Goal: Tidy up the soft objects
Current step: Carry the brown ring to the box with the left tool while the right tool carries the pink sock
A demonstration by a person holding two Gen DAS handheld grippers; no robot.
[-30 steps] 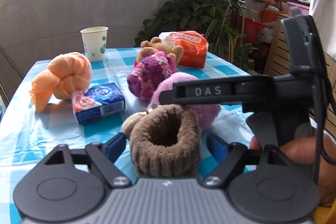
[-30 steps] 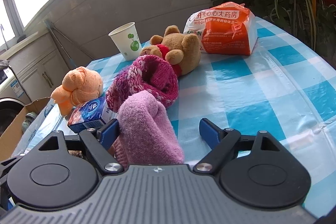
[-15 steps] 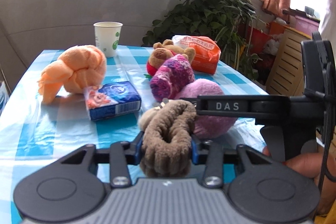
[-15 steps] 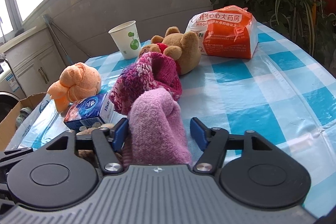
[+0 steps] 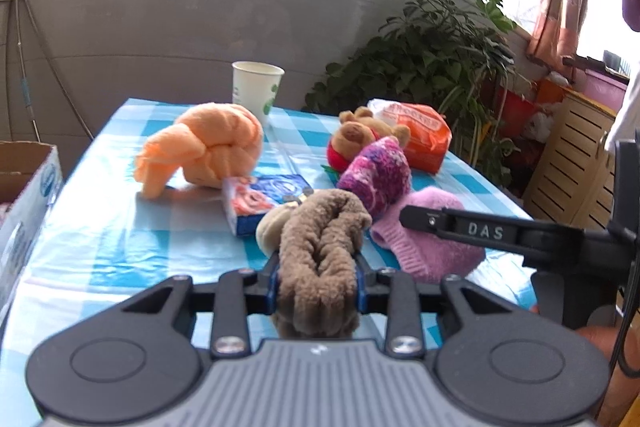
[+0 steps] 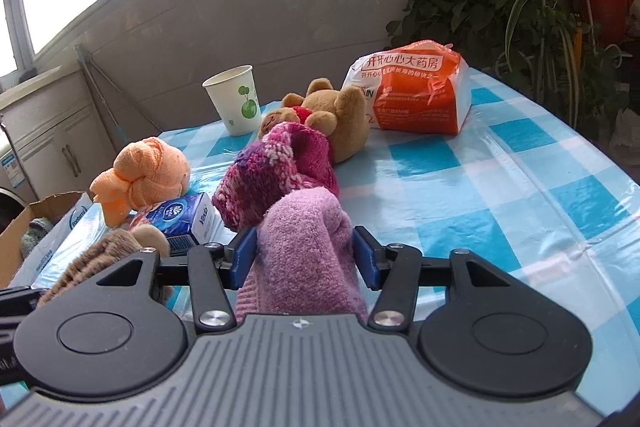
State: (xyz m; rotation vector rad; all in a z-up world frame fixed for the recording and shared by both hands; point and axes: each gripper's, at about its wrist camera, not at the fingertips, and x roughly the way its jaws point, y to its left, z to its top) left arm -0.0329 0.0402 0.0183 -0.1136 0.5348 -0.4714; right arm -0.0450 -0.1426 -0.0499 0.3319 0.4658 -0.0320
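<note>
1. Between the left gripper's [image 5: 318, 277] jaws, which have just been closing, sits the brown sock [image 5: 320, 251], pinched, its long axis running straight ahead along the fingers.
2. The right gripper [image 6: 305, 259], also just closing, pinches the pink sock [image 6: 304, 251], bulging upward between the pads.
3. Left of the left gripper, off the table [image 5: 112, 227] edge, stands a cardboard box [image 5: 24, 187]; its contents are unclear.
4. Ahead lie an orange towel [image 5: 208, 143], tissue pack [image 5: 260, 199], knit hat [image 5: 376, 175], bear [image 5: 360, 135], bag [image 5: 416, 131] and cup [image 5: 256, 87].
5. Bare cloth opens right of the right gripper.
</note>
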